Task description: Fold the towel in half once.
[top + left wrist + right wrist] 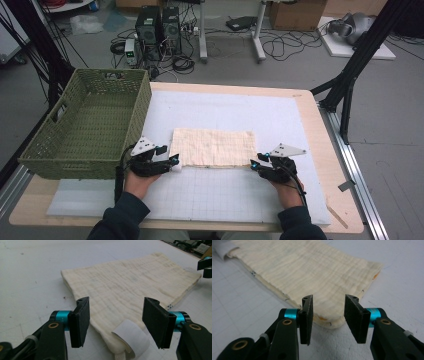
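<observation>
— Since the basket [85, 125] sits at nine o'clock on the table [320, 130], why do both hands work at the cloth and not at it?

— Because the folded cloth [214, 147] is what they reach for; it lies flat at the middle of the white mat [210, 195], just to the three o'clock side of the basket, apart from it; my guess is that the basket waits there as the place where the cloth ends up.

— Going from the left, what does the left gripper [173, 163] do?

— It sits at the cloth's seven o'clock corner; in the left gripper view its jaws stand fairly wide, one on each side of that corner, where a white label [131, 336] curls up from the hem; the pads [80, 321] press on nothing yet, so it holds nothing; I judge that the corner is chosen because a hem gives the jaws an edge to bite.

— And the right gripper [254, 164]?

— It is at the cloth's five o'clock corner; in the right gripper view its jaws stand narrower, with the rounded corner of the cloth [329, 322] between them, yet a gap shows on each side; so it grips nothing.

— Why one at each corner?

— Likely so that the near edge lifts level; a soft cloth taken at one corner would sag and unfold.
</observation>
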Demonstrator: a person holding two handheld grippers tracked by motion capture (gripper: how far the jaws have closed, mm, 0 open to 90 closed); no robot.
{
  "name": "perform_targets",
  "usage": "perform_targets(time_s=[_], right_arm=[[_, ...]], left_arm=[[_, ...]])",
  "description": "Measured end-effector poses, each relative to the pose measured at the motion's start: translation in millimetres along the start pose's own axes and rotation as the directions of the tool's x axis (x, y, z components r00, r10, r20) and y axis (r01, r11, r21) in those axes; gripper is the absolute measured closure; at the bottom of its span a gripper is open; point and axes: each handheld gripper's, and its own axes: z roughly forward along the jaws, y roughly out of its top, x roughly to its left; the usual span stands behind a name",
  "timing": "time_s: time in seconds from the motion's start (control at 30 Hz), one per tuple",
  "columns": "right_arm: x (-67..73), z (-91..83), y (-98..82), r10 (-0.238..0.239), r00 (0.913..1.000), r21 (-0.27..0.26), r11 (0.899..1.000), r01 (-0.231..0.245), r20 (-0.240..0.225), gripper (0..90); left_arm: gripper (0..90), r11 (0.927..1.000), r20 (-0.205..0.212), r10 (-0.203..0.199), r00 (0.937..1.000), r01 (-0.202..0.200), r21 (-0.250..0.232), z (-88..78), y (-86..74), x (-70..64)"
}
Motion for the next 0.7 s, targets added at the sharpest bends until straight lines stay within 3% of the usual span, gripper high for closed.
perform_targets(time_s=[0.07,0.17,0.27,0.53,0.7], right_arm=[[-0.1,5.9,-1.1,0.004,1.0,0.033,0.999,-0.004,-0.005,68.0],[1.9,8.4,-1.5,-0.029,0.9995,0.056,0.998,0.03,-0.013,85.8],[3.2,4.3,0.7,-0.058,0.9982,0.042,0.997,0.059,-0.016,87.1],[1.1,-9.4,2.3,-0.065,0.9974,0.021,0.998,0.066,-0.03,87.2],[2.3,-0.1,-1.7,-0.077,0.9964,0.073,0.994,0.08,-0.034,87.0]], left_arm=[[40.1,1.0,-0.007,-0.006,1.0,0.006,-0.001,-0.9,0.0,0.8],[40.6,0.9999,-0.01,-0.01,0.9999,0.01,-0.008,-2.7,0.4,2.1],[42.8,0.9998,-0.01,-0.017,0.9998,0.017,-0.008,-4.5,0.4,3.8],[53.7,0.9992,-0.032,0.002,0.9995,-0.001,0.04,-2.7,-0.9,4.1],[60.0,0.9959,-0.019,0.008,0.9998,-0.007,0.09,2.8,-3.6,2.5]])
